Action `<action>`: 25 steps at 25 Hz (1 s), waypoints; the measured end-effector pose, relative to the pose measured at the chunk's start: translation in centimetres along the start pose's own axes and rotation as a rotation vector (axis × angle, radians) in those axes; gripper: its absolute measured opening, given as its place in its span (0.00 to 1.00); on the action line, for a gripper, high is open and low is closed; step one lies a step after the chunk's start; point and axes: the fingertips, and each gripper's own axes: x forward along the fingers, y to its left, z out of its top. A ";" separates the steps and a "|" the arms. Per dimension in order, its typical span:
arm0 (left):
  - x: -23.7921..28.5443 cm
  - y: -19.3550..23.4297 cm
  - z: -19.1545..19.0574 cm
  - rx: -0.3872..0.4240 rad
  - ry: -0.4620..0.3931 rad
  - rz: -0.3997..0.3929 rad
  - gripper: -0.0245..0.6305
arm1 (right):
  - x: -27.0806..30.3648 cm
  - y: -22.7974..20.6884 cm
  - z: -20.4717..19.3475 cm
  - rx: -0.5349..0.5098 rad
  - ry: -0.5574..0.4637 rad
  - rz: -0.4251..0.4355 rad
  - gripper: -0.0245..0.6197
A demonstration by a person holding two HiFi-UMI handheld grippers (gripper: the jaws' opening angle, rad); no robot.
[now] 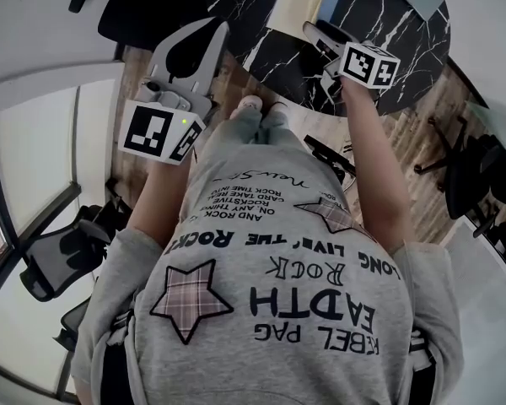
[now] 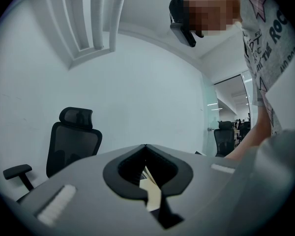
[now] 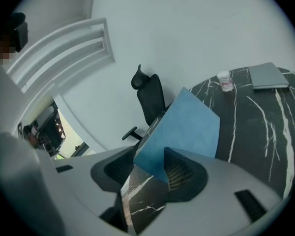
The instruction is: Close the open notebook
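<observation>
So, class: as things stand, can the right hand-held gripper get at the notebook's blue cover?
Probably yes. The blue cover stands tilted up off the marble table, and its lower corner sits between the open jaws of the right hand-held gripper. Nothing else shows in the way.

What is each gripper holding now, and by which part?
Nothing is held. The right gripper has jaws apart around a corner of the notebook's blue cover, without pinching it. The left gripper is shut and empty.
</observation>
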 end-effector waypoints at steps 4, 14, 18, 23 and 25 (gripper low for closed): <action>0.0 0.2 0.1 0.002 -0.003 0.006 0.05 | 0.9 0.1 -0.2 -0.010 0.003 0.028 0.30; -0.5 0.5 -0.7 -0.006 0.012 0.029 0.05 | 2.6 0.2 0.3 0.020 -0.060 0.075 0.31; -0.8 0.7 -1.0 -0.002 0.019 0.040 0.05 | 3.8 -2.1 -0.8 0.025 -0.023 0.013 0.30; -1.4 1.1 -1.0 -0.002 0.022 0.066 0.05 | 5.6 -4.0 -2.7 0.007 0.053 -0.039 0.21; -1.8 1.3 -1.0 -0.002 0.026 0.079 0.05 | 6.2 -4.1 -2.9 0.001 0.061 -0.048 0.12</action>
